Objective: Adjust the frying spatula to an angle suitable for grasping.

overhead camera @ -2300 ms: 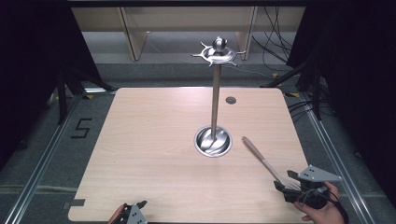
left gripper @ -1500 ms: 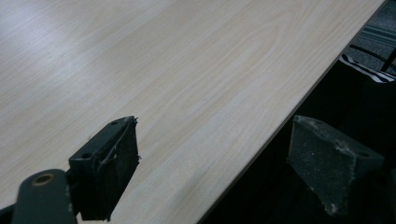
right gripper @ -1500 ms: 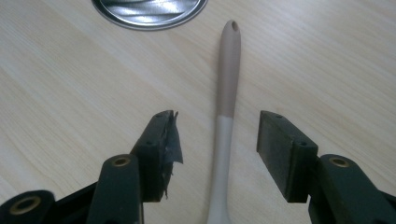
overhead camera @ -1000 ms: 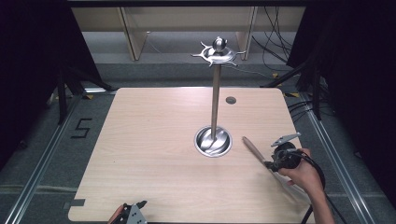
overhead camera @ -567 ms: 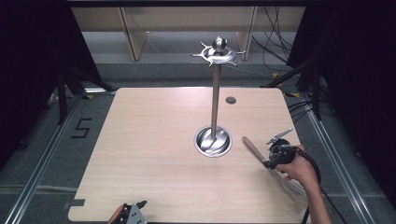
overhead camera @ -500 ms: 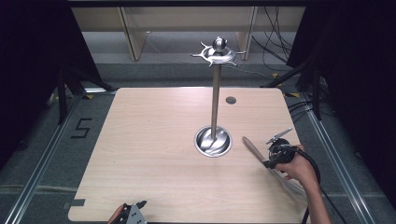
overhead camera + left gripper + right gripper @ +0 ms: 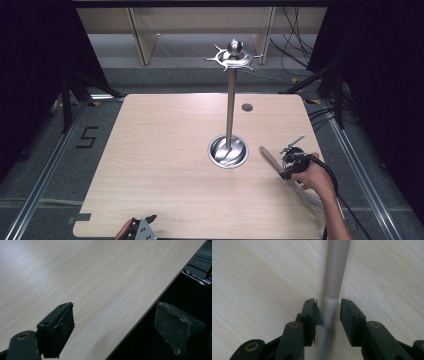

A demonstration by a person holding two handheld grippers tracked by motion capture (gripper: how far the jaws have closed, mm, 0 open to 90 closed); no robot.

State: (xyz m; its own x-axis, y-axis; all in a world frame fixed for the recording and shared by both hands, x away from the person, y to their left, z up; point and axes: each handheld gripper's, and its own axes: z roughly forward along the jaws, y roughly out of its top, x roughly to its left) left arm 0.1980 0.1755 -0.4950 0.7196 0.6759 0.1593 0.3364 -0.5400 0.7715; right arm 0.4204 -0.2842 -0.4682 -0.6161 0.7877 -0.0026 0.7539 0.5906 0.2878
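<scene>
We see the right claw with jaws apart astride the utensil handle, its long axis running straight ahead between them; the left claw rests apart at the desk edge.

Your high view looks forward and down on the whole table from your side. Your left gripper view skims low and close across the table's near edge. Your right gripper view looks straight down, very near the wood — all three share that tabletop.
</scene>
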